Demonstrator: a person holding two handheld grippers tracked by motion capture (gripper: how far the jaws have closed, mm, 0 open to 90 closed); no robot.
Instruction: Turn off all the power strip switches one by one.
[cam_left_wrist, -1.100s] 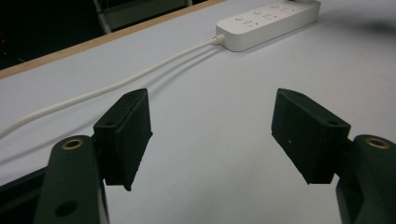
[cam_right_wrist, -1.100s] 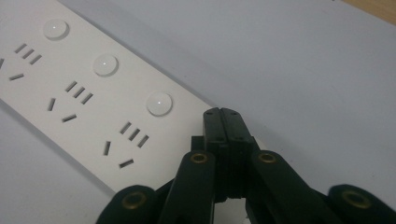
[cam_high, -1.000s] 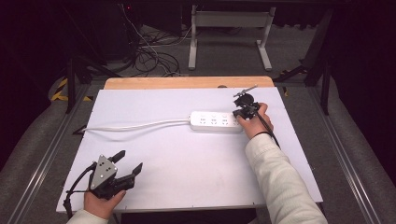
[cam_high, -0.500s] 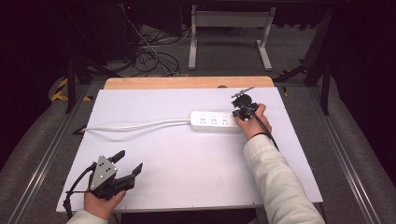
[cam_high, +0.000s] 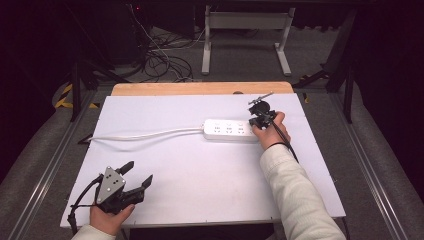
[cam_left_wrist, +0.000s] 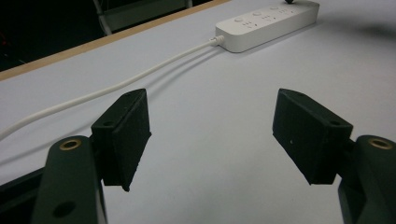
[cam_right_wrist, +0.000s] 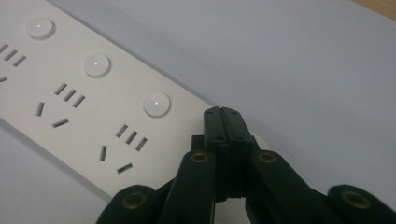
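Note:
A white power strip (cam_high: 227, 130) lies across the middle of the white table, and its cable (cam_high: 145, 134) runs off to the left. My right gripper (cam_high: 256, 123) is shut, with nothing between its jaws. In the right gripper view its joined tips (cam_right_wrist: 223, 113) rest over the right end of the power strip (cam_right_wrist: 93, 98), partly covering a round white button (cam_right_wrist: 260, 140); I cannot tell whether they touch it. My left gripper (cam_high: 138, 173) sits at the near left of the table, well away from the strip. Its jaws (cam_left_wrist: 212, 121) stand wide apart above bare table, facing the power strip (cam_left_wrist: 266, 21) and cable (cam_left_wrist: 116, 86).
A wooden strip (cam_high: 200, 88) borders the table's far edge. Beyond it, tangled cables (cam_high: 160, 55) lie on the dark floor beside a metal stand (cam_high: 245, 35). Metal rails (cam_high: 370, 165) run along both sides of the table.

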